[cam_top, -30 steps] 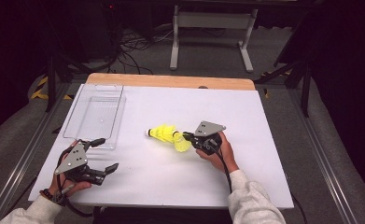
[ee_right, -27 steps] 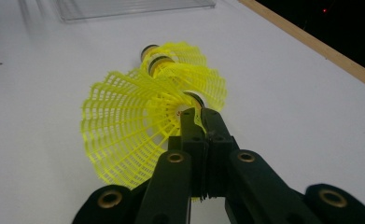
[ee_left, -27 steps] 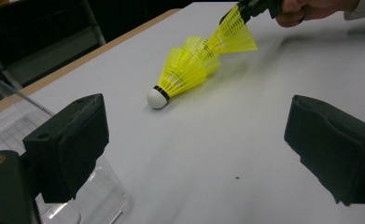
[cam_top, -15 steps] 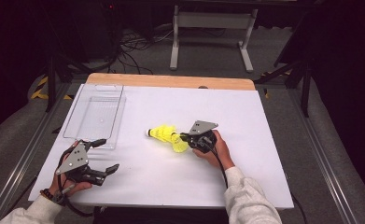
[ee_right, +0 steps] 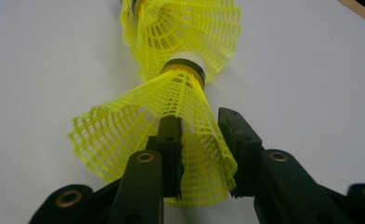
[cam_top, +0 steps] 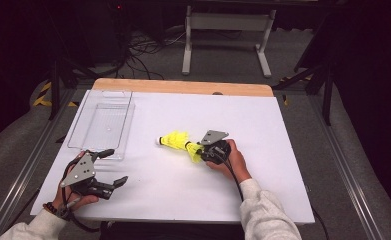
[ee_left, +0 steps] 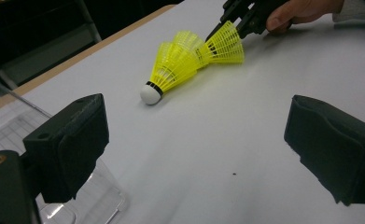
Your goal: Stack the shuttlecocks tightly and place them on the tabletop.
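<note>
A nested row of yellow shuttlecocks [cam_top: 174, 140] lies on its side mid-table, white cork pointing left. My right gripper [cam_top: 197, 149] is shut on the mesh skirt of the rearmost shuttlecock [ee_right: 138, 126]. In the right gripper view [ee_right: 200, 140] one jaw sits inside the skirt and the other outside, pinching its wall. The left gripper view shows the row [ee_left: 173, 70] with the right gripper [ee_left: 238, 23] at its far end. My left gripper [cam_top: 114, 166] rests open near the front left of the table, nothing between its jaws [ee_left: 201, 140].
A clear plastic tray [cam_top: 100, 125] stands at the table's left, just beyond the left gripper; its corner [ee_left: 12, 121] sits beside the left jaw. White table top [cam_top: 283, 175] spreads around both hands. A wooden strip edges the far side.
The right gripper has edged slightly to the left, still holding the shuttlecock skirt. The left gripper has stayed where it was.
</note>
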`<state>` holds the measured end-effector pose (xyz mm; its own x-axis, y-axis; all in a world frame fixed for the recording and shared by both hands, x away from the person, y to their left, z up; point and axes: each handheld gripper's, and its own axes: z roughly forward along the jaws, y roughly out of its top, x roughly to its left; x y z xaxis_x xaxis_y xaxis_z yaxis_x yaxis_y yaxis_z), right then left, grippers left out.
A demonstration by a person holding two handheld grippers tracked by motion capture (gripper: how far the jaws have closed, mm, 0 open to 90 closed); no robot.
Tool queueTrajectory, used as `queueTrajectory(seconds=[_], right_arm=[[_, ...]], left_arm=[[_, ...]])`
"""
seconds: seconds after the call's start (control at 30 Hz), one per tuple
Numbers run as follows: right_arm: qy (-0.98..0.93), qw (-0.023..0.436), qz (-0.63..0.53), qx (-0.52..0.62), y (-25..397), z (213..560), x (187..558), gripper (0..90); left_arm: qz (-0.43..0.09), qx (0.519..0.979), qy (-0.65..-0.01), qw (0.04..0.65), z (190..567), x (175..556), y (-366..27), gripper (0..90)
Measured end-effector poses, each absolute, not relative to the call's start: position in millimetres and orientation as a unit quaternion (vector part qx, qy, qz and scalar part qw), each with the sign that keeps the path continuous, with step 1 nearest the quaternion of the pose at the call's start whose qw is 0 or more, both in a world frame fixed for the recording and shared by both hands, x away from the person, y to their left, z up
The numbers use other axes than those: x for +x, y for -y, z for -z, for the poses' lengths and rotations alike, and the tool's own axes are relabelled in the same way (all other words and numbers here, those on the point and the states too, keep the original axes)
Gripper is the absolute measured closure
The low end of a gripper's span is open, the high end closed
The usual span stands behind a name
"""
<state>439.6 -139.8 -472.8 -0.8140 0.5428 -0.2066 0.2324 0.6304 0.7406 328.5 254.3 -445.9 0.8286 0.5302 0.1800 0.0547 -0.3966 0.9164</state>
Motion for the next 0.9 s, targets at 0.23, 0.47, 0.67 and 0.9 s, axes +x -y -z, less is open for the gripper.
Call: queueTrajectory(seconds=[0.23, 0.47, 0.67, 0.9], right_arm=[[-0.878, 0.218, -0.366, 0.220, 139.5, 471.4, 438.2, 61.7], [-0.883, 0.199, -0.373, 0.202, 138.2, 469.7, 435.7, 85.5], [-0.886, 0.191, -0.384, 0.178, 135.3, 465.8, 431.3, 88.0], [-0.884, 0.215, -0.382, 0.160, 135.3, 459.5, 433.6, 87.8]], left_arm=[[-0.229, 0.804, -0.182, 0.518, 446.2, 328.6, -253.8, 7.5], [-0.229, 0.807, -0.181, 0.514, 446.3, 328.8, -253.4, 7.6], [-0.229, 0.806, -0.182, 0.515, 446.5, 328.9, -253.6, 7.7], [-0.227, 0.805, -0.180, 0.517, 446.4, 328.6, -252.6, 7.8]])
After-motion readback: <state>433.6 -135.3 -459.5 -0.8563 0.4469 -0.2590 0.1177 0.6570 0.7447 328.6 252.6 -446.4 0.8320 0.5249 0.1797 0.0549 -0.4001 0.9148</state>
